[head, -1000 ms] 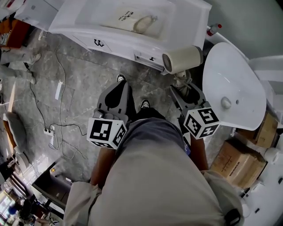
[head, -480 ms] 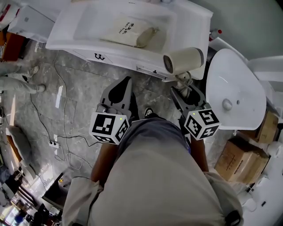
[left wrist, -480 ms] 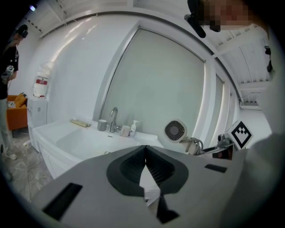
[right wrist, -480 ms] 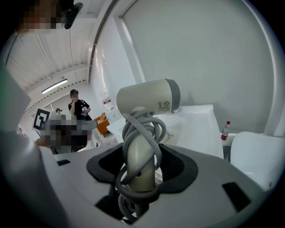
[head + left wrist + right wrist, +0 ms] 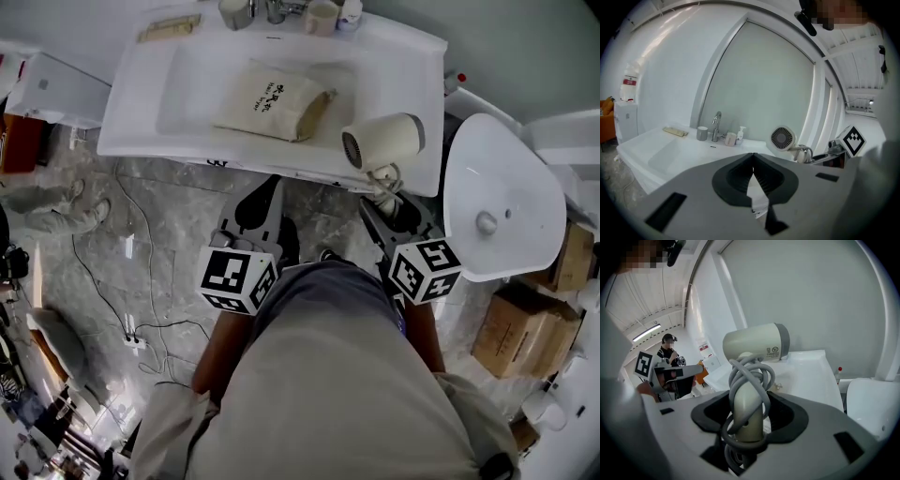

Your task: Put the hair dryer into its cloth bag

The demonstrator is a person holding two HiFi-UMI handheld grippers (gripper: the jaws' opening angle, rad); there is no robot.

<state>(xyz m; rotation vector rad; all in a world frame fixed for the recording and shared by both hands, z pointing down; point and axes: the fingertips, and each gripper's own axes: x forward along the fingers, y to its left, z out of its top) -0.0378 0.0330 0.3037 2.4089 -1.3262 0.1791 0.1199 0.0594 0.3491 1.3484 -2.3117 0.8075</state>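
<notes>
**Hair dryer in my right tongs, bag waiting in the basin**

My left tongs (image 5: pixel 269 185) are pressed together with nothing between them. They point at the front edge of the white washbasin (image 5: pixel 131 122). The cloth bag (image 5: pixel 272 98) lies flat in the bowl beyond them, just left of the hair dryer (image 5: pixel 384 141) and not touching it. My right tongs (image 5: pixel 386 199) are clamped on the dryer's handle, and the right gripper view shows the handle standing upright between the jaws. The dryer's barrel sits over the right end of the washbasin, with its round grille facing left towards the bag.

By count there is one hair dryer, one cloth bag and two tongs. On the back ledge of the washbasin sit one flat tan strip (image 5: pixel 169 28), one chrome faucet (image 5: pixel 274 11), two cups and one small pump bottle (image 5: pixel 350 9). One cup is grey (image 5: pixel 234 11) and the other beige (image 5: pixel 322 16). A second, loose white basin (image 5: pixel 506 197) stands to the right, with two cardboard boxes (image 5: pixel 511 333) beside it.

The dryer is smooth cream plastic with a grey band at its back end. Its grey cord (image 5: pixel 750 380) is wound in loops round the handle. The bag is soft beige fabric, rectangular and slightly rumpled, with dark print on it and its mouth towards the right. The washbasin is glossy and rectangular, while the loose basin is oval. The floor is grey marbled stone.
</notes>
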